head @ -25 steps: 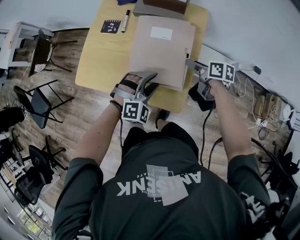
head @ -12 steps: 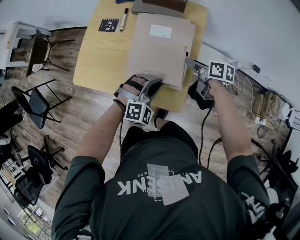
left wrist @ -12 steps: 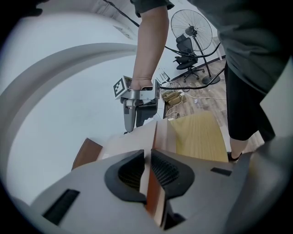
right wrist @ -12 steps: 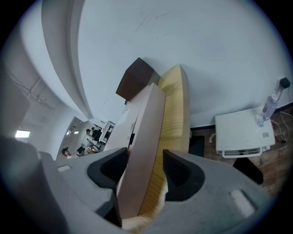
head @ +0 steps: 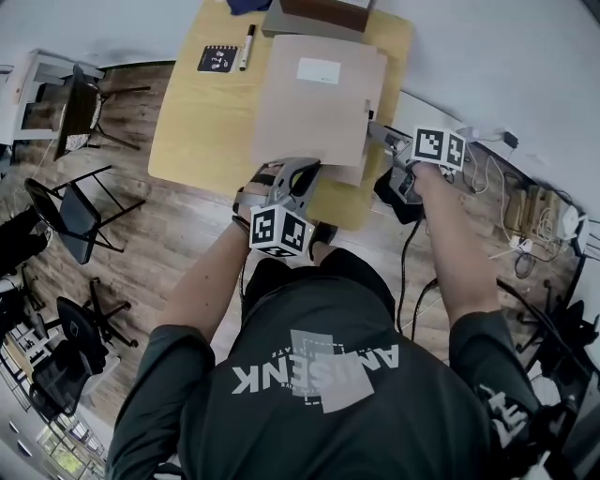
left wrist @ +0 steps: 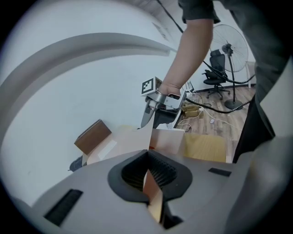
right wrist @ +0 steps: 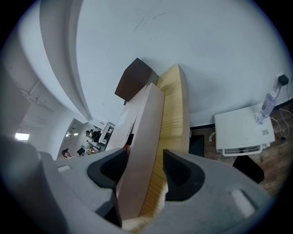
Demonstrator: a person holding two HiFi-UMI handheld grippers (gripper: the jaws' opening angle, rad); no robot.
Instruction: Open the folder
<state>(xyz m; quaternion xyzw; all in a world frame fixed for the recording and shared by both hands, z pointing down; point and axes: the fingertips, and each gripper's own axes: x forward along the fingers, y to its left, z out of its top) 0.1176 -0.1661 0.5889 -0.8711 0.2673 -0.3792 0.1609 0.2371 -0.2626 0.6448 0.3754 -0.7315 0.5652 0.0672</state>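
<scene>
A tan folder [head: 319, 103] with a white label lies on the wooden table [head: 192, 127]. My left gripper [head: 298, 169] is at its near edge; the jaws have just closed and are shut on the thin cover [left wrist: 153, 194], which runs up between the pads of this left gripper [left wrist: 151, 180]. My right gripper [head: 375, 131] is at the folder's right side. In the right gripper view the right gripper [right wrist: 144, 169] stands open with the folder's thick body [right wrist: 144, 146] between the jaws, and bare table [right wrist: 174, 114] shows beside the right pad.
A brown box [head: 319, 14] sits at the table's far edge, and a marker [head: 247, 45] and a black card [head: 217, 58] lie at the far left. Chairs [head: 70, 202] stand on the floor at left, and cables [head: 497, 159] lie at right.
The left gripper has rolled and its jaws have closed on the folder's near cover edge. The right gripper has stayed at the folder's right side.
</scene>
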